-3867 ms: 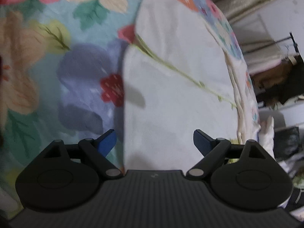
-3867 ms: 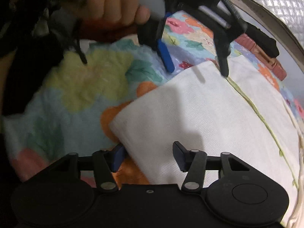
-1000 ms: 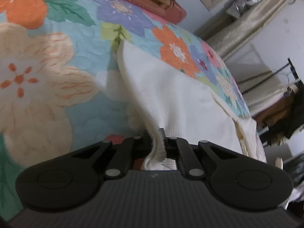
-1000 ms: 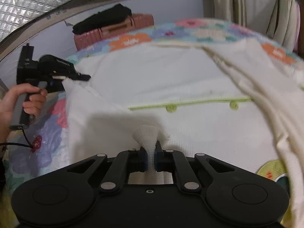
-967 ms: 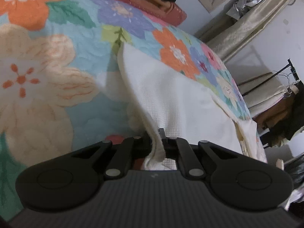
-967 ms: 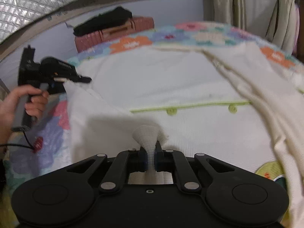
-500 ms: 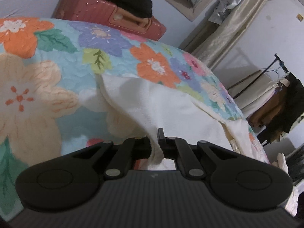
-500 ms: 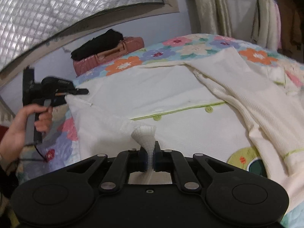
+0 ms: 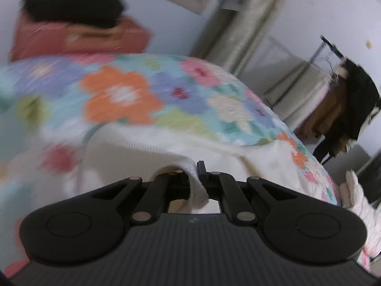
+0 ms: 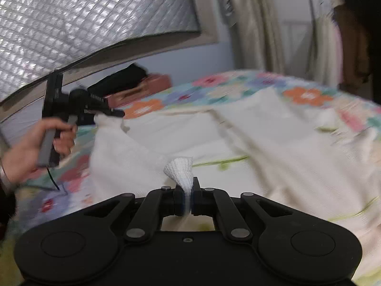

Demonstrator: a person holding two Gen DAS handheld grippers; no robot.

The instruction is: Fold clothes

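A white knit garment (image 10: 250,138) with green trim and buttons lies spread on a floral bedspread (image 10: 307,96). My right gripper (image 10: 187,200) is shut on a bunched corner of it, which sticks up between the jaws. My left gripper (image 9: 196,178) is shut on another corner of the same garment (image 9: 142,150) and holds it lifted off the bed. In the right wrist view the left gripper (image 10: 112,113) shows at the left, hand-held, with the cloth hanging from it. Both views are blurred by motion.
A pink suitcase (image 9: 78,38) with a black item on top lies at the bed's far edge by the wall. Beige curtains (image 10: 252,23) and a rack with hanging clothes (image 10: 352,31) stand beyond the bed. More white cloth (image 9: 357,200) hangs off the bed's right edge.
Both grippers have risen with their garment corners held, lifting the near edge off the bedspread. The views tilt up toward the wall and curtains, and the frames blur.
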